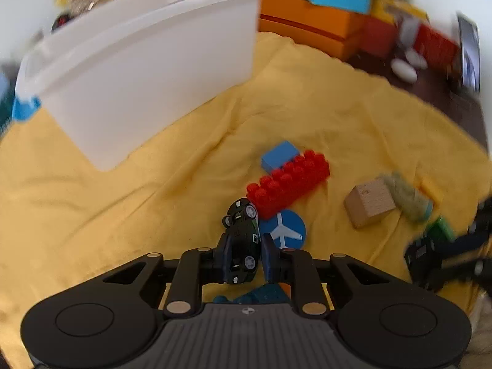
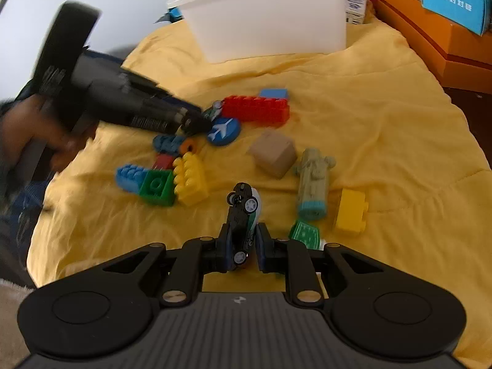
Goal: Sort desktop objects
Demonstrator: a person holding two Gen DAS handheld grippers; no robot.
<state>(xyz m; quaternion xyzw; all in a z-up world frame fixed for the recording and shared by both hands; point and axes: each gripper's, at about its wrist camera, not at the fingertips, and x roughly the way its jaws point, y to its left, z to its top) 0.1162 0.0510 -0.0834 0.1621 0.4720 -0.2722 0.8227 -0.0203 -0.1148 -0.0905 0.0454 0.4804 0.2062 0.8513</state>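
Observation:
My left gripper (image 1: 243, 253) is shut on a black toy car (image 1: 242, 240), held on its side above the yellow cloth (image 1: 123, 215). My right gripper (image 2: 241, 246) is shut on a black and white toy car (image 2: 243, 215), also on its side. The white bin (image 1: 138, 70) stands at the upper left in the left wrist view and at the back (image 2: 270, 21) in the right wrist view. The left gripper (image 2: 196, 123) shows in the right wrist view, just left of the blue airplane disc (image 2: 224, 130). The right gripper shows blurred at the right edge of the left wrist view (image 1: 430, 255).
On the cloth (image 2: 384, 117) lie a long red brick (image 2: 255, 110), a small blue block (image 2: 274, 93), a wooden cube (image 2: 273, 153), a pale green cactus figure (image 2: 313, 181), a yellow brick (image 2: 350, 212), and a cluster of blue, green and yellow bricks (image 2: 166, 181). Orange boxes (image 2: 430, 37) stand at the right.

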